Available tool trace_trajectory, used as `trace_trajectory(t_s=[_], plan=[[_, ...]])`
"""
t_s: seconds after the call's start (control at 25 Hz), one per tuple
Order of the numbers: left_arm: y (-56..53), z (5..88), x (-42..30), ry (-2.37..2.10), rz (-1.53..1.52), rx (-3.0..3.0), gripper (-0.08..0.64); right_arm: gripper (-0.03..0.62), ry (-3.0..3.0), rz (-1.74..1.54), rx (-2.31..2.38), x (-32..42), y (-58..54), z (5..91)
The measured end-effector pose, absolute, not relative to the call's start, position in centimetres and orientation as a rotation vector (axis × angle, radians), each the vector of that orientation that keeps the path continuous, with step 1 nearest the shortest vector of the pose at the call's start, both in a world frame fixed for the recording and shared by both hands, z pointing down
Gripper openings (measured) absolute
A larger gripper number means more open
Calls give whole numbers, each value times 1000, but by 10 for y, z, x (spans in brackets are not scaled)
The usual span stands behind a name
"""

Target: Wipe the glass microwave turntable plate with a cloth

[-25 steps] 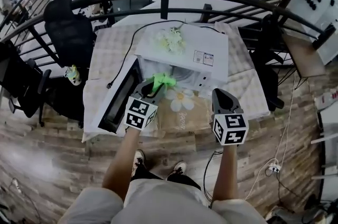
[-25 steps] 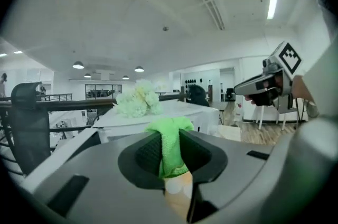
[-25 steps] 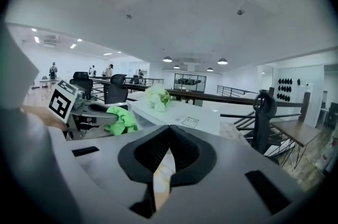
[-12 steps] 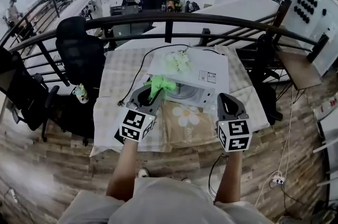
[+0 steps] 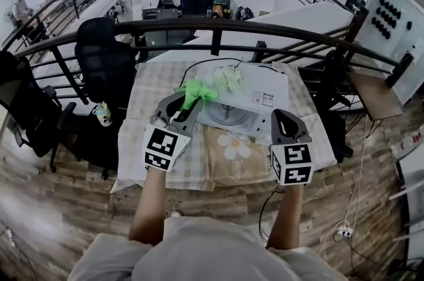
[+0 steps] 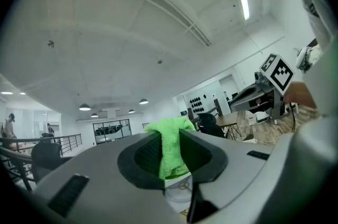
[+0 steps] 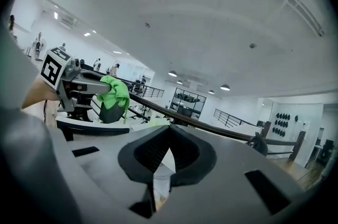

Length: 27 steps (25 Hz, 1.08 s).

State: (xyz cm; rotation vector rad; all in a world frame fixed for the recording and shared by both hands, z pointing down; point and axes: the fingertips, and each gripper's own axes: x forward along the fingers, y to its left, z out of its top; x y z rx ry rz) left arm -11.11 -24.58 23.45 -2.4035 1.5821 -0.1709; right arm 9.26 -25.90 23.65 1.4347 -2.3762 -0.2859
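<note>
- The left gripper [image 5: 180, 103] has its jaws pinching a green cloth [image 5: 197, 93], raised above the worktop [image 5: 147, 89] just in front of the white microwave [image 5: 257, 91].
- The right gripper [image 5: 282, 118] hovers near the microwave's right side, jaws pressed together on nothing.
- The glass turntable plate [image 5: 228, 115] appears to lie flat inside the open cavity.
- The plate is likely stiff, heavy, slick and breakable, so it is best held at its rim. The cloth is soft and light.
</note>
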Motion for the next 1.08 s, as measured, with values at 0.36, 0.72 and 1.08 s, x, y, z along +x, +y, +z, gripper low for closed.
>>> trace_trajectory(t_s=[0.36, 0.72, 1.08], plan=[[-245, 223, -101, 1563, -188, -2394, 94, 14, -2357, -312, 1427, 97, -256, 233], [-243, 235, -92, 1562, -206, -2428, 96, 14, -2382, -275, 1407, 98, -250, 240], [-247, 242, -92, 1560, -239, -2428, 97, 14, -2358, -299, 1393, 94, -251, 244]])
